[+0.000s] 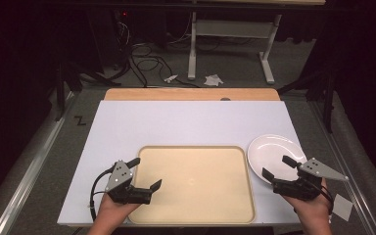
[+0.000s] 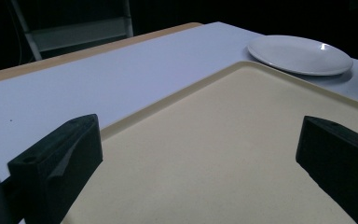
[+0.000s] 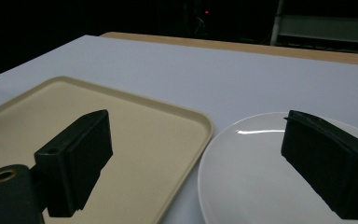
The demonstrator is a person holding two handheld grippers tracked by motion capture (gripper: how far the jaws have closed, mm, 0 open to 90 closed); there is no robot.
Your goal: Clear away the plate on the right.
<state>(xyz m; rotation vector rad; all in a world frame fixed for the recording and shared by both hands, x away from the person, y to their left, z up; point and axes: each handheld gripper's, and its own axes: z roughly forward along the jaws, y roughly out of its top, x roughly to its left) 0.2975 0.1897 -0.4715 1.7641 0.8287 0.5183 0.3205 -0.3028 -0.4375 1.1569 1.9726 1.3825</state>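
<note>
The white plate (image 1: 274, 154) lies empty on the white board covering the bench (image 1: 176, 122), just beside the right edge of the beige tray (image 1: 196, 183) and, as far as the high view shows, barely apart from it. The right tool (image 1: 276, 167) is over the plate's near rim with its jaws spread wide; in the right gripper view one jaw stands above the plate (image 3: 261, 172) and the other above the tray (image 3: 121, 140), so nothing is gripped. The likely work is taking hold of the plate, perhaps to set it on the tray.

The left tool (image 1: 147, 172) rests at the tray's left edge, its jaws also wide and empty, one above the board and one above the tray's bare floor (image 2: 223, 154); the plate (image 2: 300, 53) sits beyond the tray's far corner in that view.

The risks, as I judge them: the plate is shallow and glossy, so jaws closing on its thin rim could slip and skate it across the board or knock it against the tray's raised lip. A grip at one edge alone would let the plate sag or swing when lifted. With one jaw over the tray, closing now could catch the tray's rim instead of the plate.
</note>
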